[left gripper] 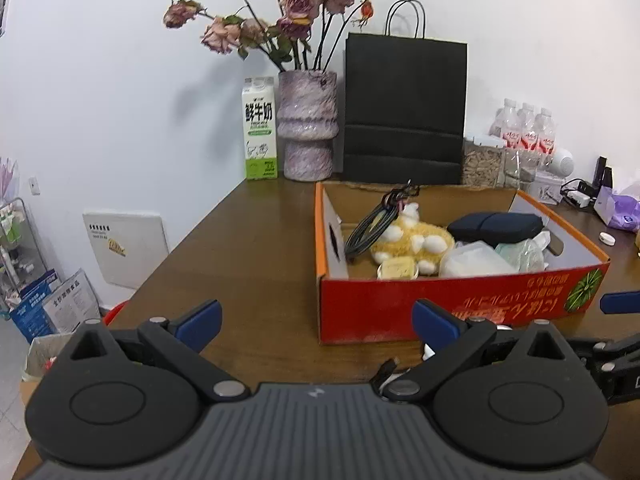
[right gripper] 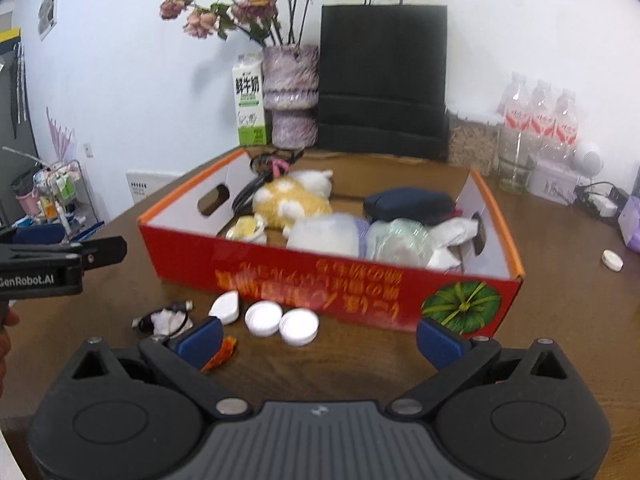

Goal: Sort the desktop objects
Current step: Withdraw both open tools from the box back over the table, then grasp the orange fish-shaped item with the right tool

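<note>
table (left gripper: 260, 240) wood, smooth; box (right gripper: 280, 276) cardboard, glossy; bag (left gripper: 404, 108) matt paper

We see our left gripper (left gripper: 316, 322), black plastic with blue-padded fingertips (left gripper: 200, 319), held low and level, jaws spread wide, nothing between them. Our right gripper (right gripper: 318, 338), same black build with blue pads (right gripper: 438, 343), also stands wide open and empty. The two sit side by side, each showing at the edge of the other's view.
</note>
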A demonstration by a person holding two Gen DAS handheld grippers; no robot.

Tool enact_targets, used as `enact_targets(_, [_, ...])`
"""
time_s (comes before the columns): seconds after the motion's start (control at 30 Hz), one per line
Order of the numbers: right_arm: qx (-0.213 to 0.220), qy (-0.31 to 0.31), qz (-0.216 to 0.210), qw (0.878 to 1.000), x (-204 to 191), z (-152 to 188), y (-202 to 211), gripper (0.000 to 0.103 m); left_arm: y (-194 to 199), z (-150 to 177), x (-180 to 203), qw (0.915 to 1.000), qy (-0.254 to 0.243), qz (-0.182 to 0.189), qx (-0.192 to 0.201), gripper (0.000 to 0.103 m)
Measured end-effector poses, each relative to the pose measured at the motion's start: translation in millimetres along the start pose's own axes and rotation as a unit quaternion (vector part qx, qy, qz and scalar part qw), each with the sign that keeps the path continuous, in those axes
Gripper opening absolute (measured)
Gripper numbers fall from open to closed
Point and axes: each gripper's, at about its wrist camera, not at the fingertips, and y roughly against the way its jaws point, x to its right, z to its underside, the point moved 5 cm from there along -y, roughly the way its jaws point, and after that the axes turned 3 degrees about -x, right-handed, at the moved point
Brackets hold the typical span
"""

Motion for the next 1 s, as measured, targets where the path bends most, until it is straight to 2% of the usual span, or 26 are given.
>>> enact_targets(0.13, [-0.014, 0.015, -0.014, 1.000, -16.3, 7.0, -9.9, 0.101, 0.9, 10.5, -9.2, 0.9999, 0.005, -0.005, -0.009, 0.103])
enact_targets(0.33, [-0.034, 0.042, -0.023, 0.998, -43.1, 10.8, -30.2, 0.089, -1.4, 25.3, -29.2, 0.9995, 0.011, -0.015, -0.026, 0.103])
enact_targets(0.4, [-0.038, 0.042, -0.022, 0.998, -47.4, 10.8, -36.2, 0.075, -2.5, 28.0, -35.4, 0.9993, 0.014, -0.017, -0.030, 0.103])
enact_targets(0.57, [-0.049, 0.037, -0.019, 0.998, -51.4, 9.4, -47.2, 0.065, -5.7, 30.6, -44.0, 0.9991, 0.018, -0.015, -0.035, 0.103])
enact_targets(0.67, [-0.060, 0.036, -0.022, 0.997, -52.8, 11.0, -51.6, 0.047, -7.3, 31.6, -45.2, 0.9991, 0.018, -0.010, -0.037, 0.103])
enact_targets(0.73, [-0.058, 0.038, -0.022, 0.997, -53.5, 12.0, -51.1, 0.042, -8.2, 32.7, -45.4, 0.9991, 0.018, -0.005, -0.038, 0.103])
enact_targets(0.8, [-0.057, 0.039, -0.026, 0.997, -53.9, 12.3, -49.9, 0.026, -9.5, 33.6, -44.3, 0.9990, 0.017, 0.001, -0.040, 0.103])
enact_targets(0.9, [-0.054, 0.043, -0.027, 0.997, -53.9, 14.2, -47.5, 0.012, -10.7, 35.1, -41.5, 0.9989, 0.017, 0.006, -0.043, 0.103])
enact_targets(1.0, [-0.052, 0.046, -0.031, 0.997, -54.0, 15.6, -45.8, 0.012, -11.1, 35.3, -37.9, 0.9988, 0.015, 0.011, -0.044, 0.103])
